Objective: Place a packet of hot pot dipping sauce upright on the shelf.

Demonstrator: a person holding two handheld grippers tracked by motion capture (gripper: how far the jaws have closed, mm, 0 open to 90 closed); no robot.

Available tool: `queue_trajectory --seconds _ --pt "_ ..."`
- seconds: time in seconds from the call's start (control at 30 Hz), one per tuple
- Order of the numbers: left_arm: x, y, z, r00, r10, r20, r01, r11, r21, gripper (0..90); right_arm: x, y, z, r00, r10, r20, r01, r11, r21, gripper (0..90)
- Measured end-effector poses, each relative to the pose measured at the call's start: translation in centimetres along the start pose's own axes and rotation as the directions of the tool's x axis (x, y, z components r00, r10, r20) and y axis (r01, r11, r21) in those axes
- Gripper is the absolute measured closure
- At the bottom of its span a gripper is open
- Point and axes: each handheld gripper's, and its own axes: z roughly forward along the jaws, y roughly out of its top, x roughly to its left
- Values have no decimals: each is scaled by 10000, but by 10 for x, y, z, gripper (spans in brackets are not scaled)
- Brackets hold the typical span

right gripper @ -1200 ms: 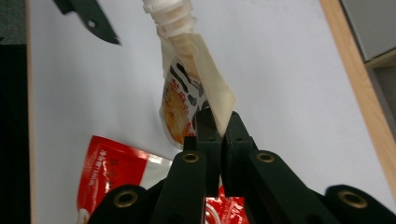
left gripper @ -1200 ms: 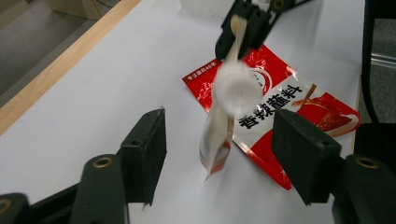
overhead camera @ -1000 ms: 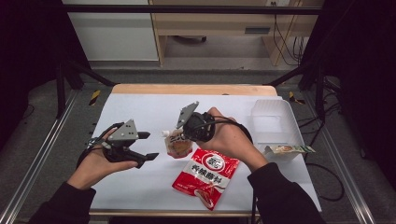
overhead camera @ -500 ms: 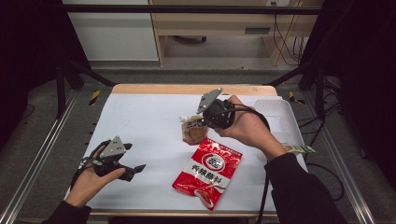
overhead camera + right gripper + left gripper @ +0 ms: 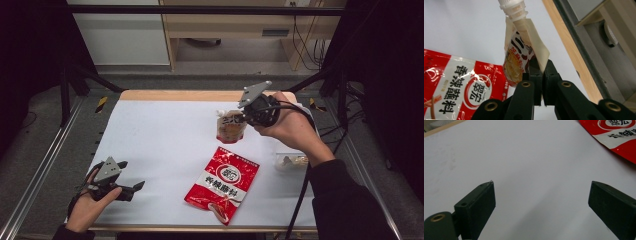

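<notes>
Two claws now well apart: your right claw (image 5: 240, 118) pinching spout pouch (image 5: 231, 127), carried toward table (image 5: 150, 135) back edge; left claw (image 5: 131, 189) wide, pulled back empty.

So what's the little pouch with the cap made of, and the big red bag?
The spouted pouch looks like soft, glossy plastic film: its edge folds where the right gripper pinches it, and its cap looks like hard white plastic. The red packet seems shiny, crinkly plastic film, judging by its glints and creases.
</notes>
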Motion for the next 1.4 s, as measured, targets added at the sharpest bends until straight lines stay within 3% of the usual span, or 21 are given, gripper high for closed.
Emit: queue_trajectory --seconds 0.4,0.57,0.8,1.13,1.4 --pt "1 -13 -17 9985 -341 -432 327 9989 -339 70 -32 -44 -37 9916 843 981 -838 9964 -93 883" --pt "1 -17 -18 9979 -364 -529 353 9992 -205 70 -40 -62 -49 9854 1143 1260 -1137 9934 -119 883" --pt "1 -18 -16 9977 -388 -562 382 9992 -115 71 -42 -90 -60 9801 1321 1483 -1357 9906 143 883" --pt "2 -19 -16 9974 -436 -581 432 9990 -90 71 -41 -125 -62 9747 1717 1435 -1788 9831 385 883" --pt "2 -19 -16 9975 -427 -567 425 9991 -50 71 -36 -140 -60 9748 1808 1304 -1889 9806 527 882"
